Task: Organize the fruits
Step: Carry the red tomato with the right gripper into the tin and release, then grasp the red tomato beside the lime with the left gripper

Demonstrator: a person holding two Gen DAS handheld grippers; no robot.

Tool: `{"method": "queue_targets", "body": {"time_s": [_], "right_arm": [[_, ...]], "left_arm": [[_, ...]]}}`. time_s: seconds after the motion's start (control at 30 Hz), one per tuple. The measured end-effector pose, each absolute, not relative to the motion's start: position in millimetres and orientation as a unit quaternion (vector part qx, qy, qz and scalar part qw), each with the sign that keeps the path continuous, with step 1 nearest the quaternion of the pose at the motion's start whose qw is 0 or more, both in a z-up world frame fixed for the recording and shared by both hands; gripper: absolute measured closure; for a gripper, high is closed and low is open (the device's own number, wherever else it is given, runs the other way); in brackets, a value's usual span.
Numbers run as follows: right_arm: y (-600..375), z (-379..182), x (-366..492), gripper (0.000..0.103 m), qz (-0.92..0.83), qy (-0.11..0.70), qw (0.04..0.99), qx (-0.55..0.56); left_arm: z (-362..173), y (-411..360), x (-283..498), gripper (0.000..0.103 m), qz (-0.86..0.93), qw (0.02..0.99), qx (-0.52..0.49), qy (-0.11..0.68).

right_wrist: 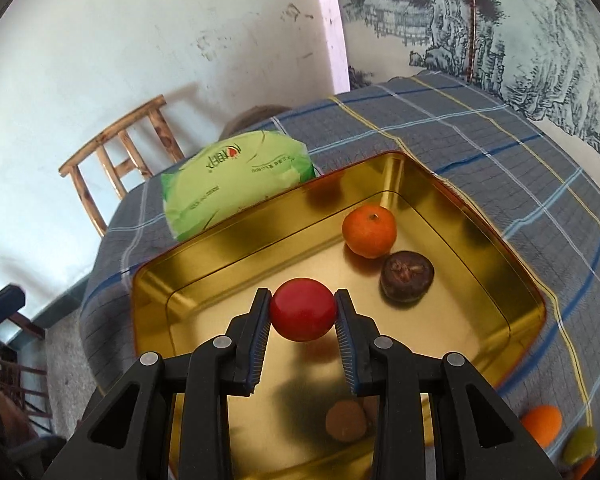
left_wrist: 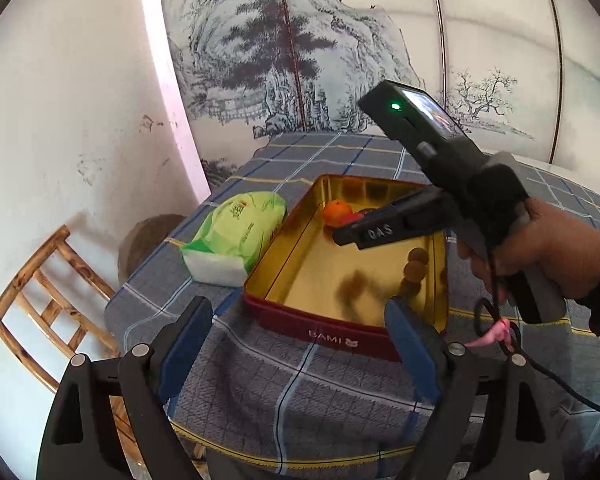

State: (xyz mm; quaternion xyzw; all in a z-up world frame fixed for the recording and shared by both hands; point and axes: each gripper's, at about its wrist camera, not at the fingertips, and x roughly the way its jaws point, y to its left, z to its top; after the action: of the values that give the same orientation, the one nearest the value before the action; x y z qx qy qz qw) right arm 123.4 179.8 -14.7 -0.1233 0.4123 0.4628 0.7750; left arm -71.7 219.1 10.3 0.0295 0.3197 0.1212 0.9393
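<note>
Home dining corner: plaid tablecloth [left_wrist: 340,160], bamboo chair [left_wrist: 40,304], landscape mural [left_wrist: 280,60], tissue pack [left_wrist: 236,232].

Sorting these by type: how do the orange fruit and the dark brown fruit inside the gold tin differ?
The orange fruit is bright, smooth and round; the dark brown fruit is dull, wrinkled and squatter. The orange one lies nearer the tin's far corner. Both rest on the tin floor, close together, ungripped.

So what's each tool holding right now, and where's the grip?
Right tool pinches the red fruit by its two sides. Left tool holds nothing.
</note>
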Motion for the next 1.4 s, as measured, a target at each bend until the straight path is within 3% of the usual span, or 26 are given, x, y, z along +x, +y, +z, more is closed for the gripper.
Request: {"method": "queue_targets", "body": {"time_s": [0.43, 0.9, 1.4], "right_arm": [[213, -16, 141, 0.07, 0.437, 0.428, 0.78, -0.132], [179, 18, 147, 0.068, 0.461, 0.389, 0.798, -0.006], [30, 22, 80, 0.043, 0.409, 0.323, 0.853, 0.028]], "left_arm": [[-2, 227, -70, 0.015, 0.128, 0.931, 0.022, 0.341], [-6, 224, -68, 0.013, 0.132, 0.926, 0.027, 0.354], [0, 190, -65, 0.009, 0.118, 0.926, 0.071, 0.351]]}}
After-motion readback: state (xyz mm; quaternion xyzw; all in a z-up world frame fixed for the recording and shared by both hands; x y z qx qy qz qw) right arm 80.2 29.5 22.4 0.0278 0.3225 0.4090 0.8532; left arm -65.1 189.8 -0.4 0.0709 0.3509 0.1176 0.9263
